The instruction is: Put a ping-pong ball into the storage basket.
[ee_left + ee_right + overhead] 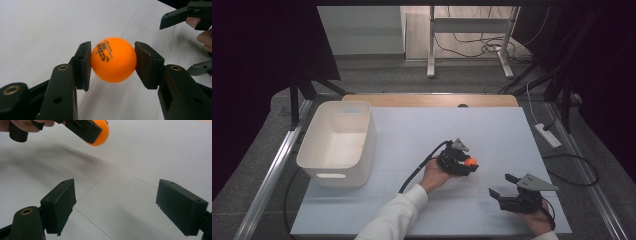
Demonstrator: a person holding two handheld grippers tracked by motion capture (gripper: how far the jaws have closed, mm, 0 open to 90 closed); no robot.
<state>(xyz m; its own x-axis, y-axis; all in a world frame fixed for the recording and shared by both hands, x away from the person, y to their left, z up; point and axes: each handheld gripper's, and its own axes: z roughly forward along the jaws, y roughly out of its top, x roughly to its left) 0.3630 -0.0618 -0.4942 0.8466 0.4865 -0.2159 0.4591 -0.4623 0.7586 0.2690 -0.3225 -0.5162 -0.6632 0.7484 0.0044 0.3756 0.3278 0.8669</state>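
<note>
Left gripper view: an orange table-tennis ball (113, 59) is clamped between the left gripper (111, 65) fingers, above the bench (37, 30). The right gripper (116, 205) fingers are spread wide, empty. A level carry toward the white bin (337, 142) is advised, probably.

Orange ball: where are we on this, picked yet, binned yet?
Picked: the left gripper is shut on the printed orange ball, one pad on each side. In hand: it holds the ball above the white table. Presumably left: the white plastic bin, apart to the left. The right gripper is open, holding nothing.
</note>
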